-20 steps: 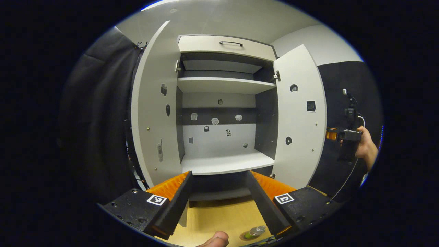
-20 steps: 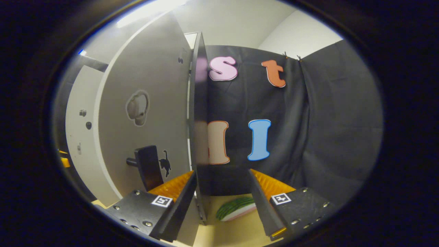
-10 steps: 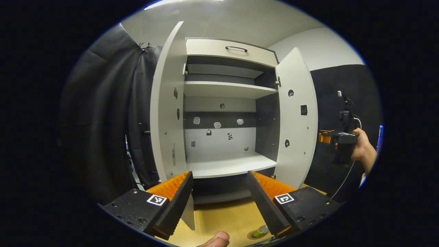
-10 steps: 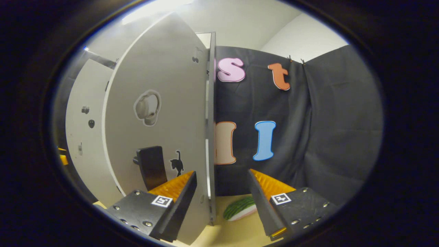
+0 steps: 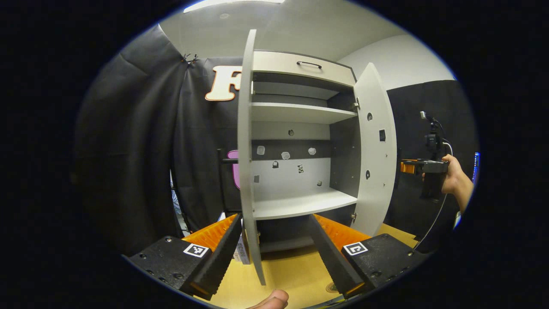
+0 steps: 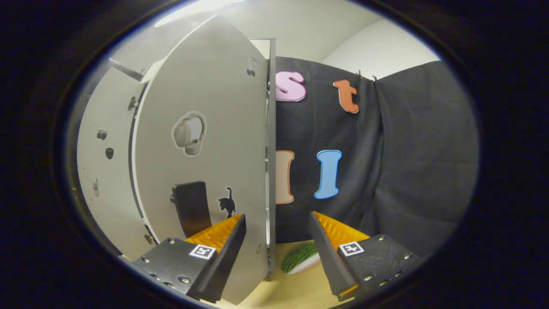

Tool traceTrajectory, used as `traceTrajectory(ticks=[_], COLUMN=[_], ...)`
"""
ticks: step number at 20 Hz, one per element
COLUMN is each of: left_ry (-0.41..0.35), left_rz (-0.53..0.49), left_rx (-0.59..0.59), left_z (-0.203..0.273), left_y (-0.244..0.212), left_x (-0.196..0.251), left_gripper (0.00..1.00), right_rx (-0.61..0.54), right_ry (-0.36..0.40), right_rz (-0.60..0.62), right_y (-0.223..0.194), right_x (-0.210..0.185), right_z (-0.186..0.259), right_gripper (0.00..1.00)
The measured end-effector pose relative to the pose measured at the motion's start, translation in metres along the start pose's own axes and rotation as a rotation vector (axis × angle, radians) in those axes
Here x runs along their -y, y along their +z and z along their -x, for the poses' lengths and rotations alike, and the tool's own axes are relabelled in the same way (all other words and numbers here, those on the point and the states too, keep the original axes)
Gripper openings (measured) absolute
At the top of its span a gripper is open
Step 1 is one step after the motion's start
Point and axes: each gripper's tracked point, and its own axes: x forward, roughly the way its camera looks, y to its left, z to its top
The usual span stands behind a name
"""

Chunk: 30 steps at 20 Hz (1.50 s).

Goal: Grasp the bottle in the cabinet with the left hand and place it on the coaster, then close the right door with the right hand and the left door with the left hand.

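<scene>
Your left gripper (image 5: 274, 253) has its fingers spread wide with nothing between them, pointing at the cabinet (image 5: 300, 128). Each finger block carries a small square black-and-white marker; no brand or readable writing shows on the cabinet, just small stickers on its back wall and on the inside of the doors. In the left gripper view the left door (image 5: 248, 154) stands edge-on to you, a thin pale slab hanging just above your left finger and reaching down between the two fingers. The right door (image 5: 374, 150) is swung open at the cabinet's far side, well apart from your fingers. The cabinet's shelves are pale, its inner sides dark, and a drawer with a dark handle (image 5: 309, 64) sits on top. Beyond the right door, a hand (image 5: 454, 180) holds the other gripper. A round coaster (image 5: 331, 287) peeks out on the wooden table (image 5: 291, 274) just beside your right finger. A fingertip shows at the bottom edge.

In the right gripper view, your right gripper (image 6: 276, 253) is likewise wide open and empty. The right door (image 6: 206, 163) stands just above its left finger, its edge falling between the fingers. On that door's face are a headphone sticker (image 6: 188, 133), a black cat sticker (image 6: 226, 201) and a dark handle (image 6: 191, 206). A watermelon-slice toy (image 6: 300, 257) lies on the table between the fingers.
</scene>
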Motion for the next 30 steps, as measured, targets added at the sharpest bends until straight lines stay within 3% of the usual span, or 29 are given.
traceTrajectory(ticks=[1, 4, 10, 11, 19, 24, 30], left_ry=[0.003, 0.004, 0.016, 0.016, 0.105, 0.192, 0.198], left_rz=[0.004, 0.008, 0.025, 0.036, 0.042, 0.056, 0.076], left_rx=[-0.002, 0.005, -0.030, -0.037, -0.051, -0.068, -0.041], left_z=[0.002, 0.007, 0.013, 0.017, 0.030, 0.030, 0.001], left_y=[-0.001, -0.002, -0.017, -0.019, -0.030, -0.039, -0.031], left_x=[-0.005, -0.016, -0.038, -0.045, -0.099, -0.146, -0.181], left_gripper=[1.00, 0.98, 0.98, 0.98, 0.98, 0.98, 0.93], right_rx=[-0.002, -0.010, -0.021, -0.009, -0.044, -0.009, 0.021], right_ry=[-0.004, -0.016, 0.074, 0.077, 0.077, 0.285, 0.306], right_rz=[0.002, -0.006, -0.088, -0.102, -0.105, -0.071, -0.005], right_y=[-0.001, -0.003, 0.003, 0.010, 0.002, 0.005, 0.000], right_x=[-0.002, -0.014, -0.072, -0.075, -0.075, -0.122, -0.130], right_z=[0.001, 0.001, -0.005, -0.003, 0.022, 0.058, 0.099], right_gripper=[0.85, 0.89, 0.90, 0.97, 0.95, 0.96, 0.99])
